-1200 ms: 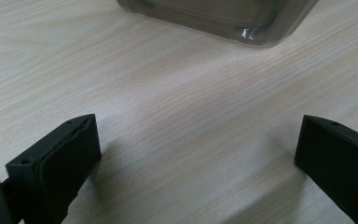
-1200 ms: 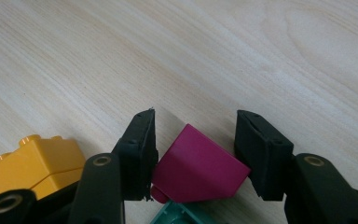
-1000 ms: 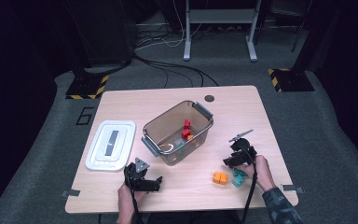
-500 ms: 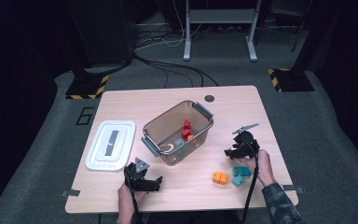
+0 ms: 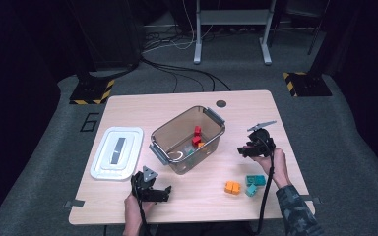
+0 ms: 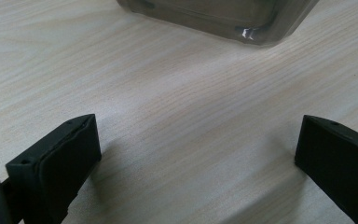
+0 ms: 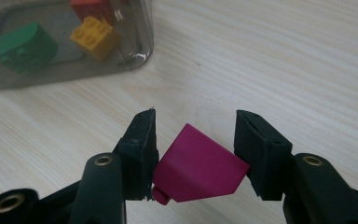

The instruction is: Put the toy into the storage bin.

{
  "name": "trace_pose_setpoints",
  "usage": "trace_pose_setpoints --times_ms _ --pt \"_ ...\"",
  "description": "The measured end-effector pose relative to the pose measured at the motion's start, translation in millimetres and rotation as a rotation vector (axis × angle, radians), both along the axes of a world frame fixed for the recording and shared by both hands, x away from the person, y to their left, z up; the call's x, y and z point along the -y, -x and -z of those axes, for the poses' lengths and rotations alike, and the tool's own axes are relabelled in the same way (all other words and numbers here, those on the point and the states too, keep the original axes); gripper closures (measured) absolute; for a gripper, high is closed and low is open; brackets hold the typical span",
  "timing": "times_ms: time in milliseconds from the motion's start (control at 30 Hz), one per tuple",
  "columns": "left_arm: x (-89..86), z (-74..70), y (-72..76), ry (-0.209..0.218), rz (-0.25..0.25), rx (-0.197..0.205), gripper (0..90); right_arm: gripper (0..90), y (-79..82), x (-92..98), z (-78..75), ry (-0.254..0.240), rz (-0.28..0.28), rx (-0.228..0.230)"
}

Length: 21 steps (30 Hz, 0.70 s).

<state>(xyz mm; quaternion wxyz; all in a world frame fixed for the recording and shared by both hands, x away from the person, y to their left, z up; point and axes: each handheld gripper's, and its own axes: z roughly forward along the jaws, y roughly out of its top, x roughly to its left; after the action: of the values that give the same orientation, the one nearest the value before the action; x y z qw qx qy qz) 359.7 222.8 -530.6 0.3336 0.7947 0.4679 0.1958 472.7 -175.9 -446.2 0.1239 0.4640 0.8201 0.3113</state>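
Magenta brick carried toward the clear bin

Right hand-held gripper (image 7: pixel 193 158) pinches the magenta brick (image 7: pixel 198 170), seemingly by its corners; keep it level over the clear bin (image 5: pixel 211 116) before releasing. Left hand-held gripper (image 6: pixel 198 154) rests spread.

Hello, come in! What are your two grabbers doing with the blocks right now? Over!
Right gripper shut on magenta block, lifted beside the clear bin. Left gripper open, holding nothing, low over the table. Nothing blocking the bin's open top.
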Motion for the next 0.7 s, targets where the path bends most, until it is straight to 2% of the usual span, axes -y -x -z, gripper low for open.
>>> trace_pose_setpoints --times_ms 700 --pt "-0.2 -0.1 -0.1 -0.002 0.002 0.000 0.0 49.0 -22.6 -1.4 -41.7 -0.020 0.018 0.065"
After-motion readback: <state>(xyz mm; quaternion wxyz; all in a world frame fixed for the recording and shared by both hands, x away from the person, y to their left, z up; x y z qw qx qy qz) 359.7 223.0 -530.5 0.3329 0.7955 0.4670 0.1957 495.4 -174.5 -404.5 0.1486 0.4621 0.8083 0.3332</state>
